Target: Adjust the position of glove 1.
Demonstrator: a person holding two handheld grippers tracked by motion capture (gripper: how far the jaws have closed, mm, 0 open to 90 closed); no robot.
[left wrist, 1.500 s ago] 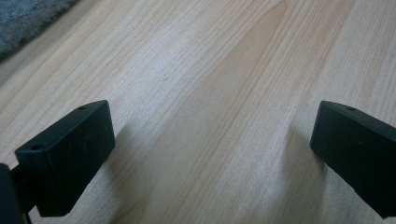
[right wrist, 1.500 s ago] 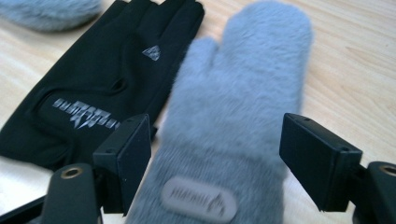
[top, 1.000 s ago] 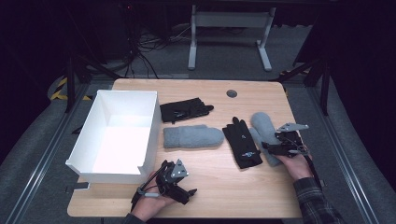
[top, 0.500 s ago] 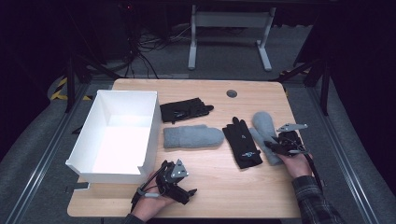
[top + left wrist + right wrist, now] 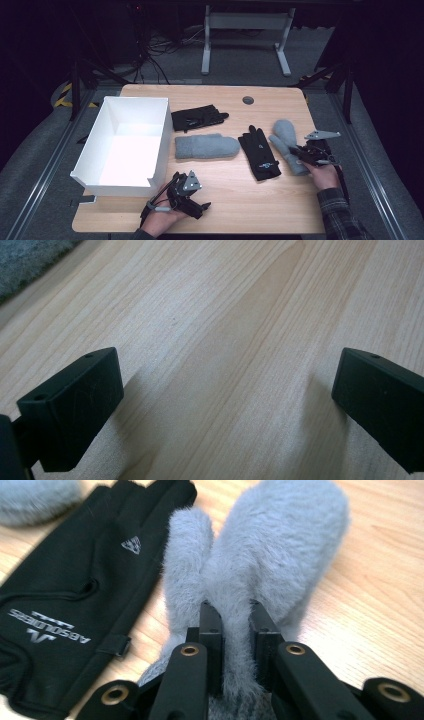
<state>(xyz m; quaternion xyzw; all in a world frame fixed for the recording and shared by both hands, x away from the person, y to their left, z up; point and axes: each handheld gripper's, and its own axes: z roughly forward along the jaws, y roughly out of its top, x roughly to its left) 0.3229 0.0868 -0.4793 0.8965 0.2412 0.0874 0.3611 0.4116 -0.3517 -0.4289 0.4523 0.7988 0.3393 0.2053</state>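
At the left edge of the worktop (image 5: 235,205) stands a white box (image 5: 125,145), open at the top. Near the front edge, just beside the box's front right corner, the left tongs (image 5: 192,200) rest in the person's left hand (image 5: 160,220); in the left gripper view the jaws stand wide apart over bare wood, with nothing between them. Toward the middle, a black glove (image 5: 197,118) lies nearer the rear edge, and a grey mitten (image 5: 206,147) lies in front of it, lengthwise across the worktop. Right of these lies a second black glove (image 5: 65,590), and touching its right side a second grey mitten (image 5: 280,555) near the right edge. The right tongs (image 5: 235,630) have just been closing and now pinch the cuff end of this mitten, fur pressed between both jaws. The mitten lies flat on the worktop.
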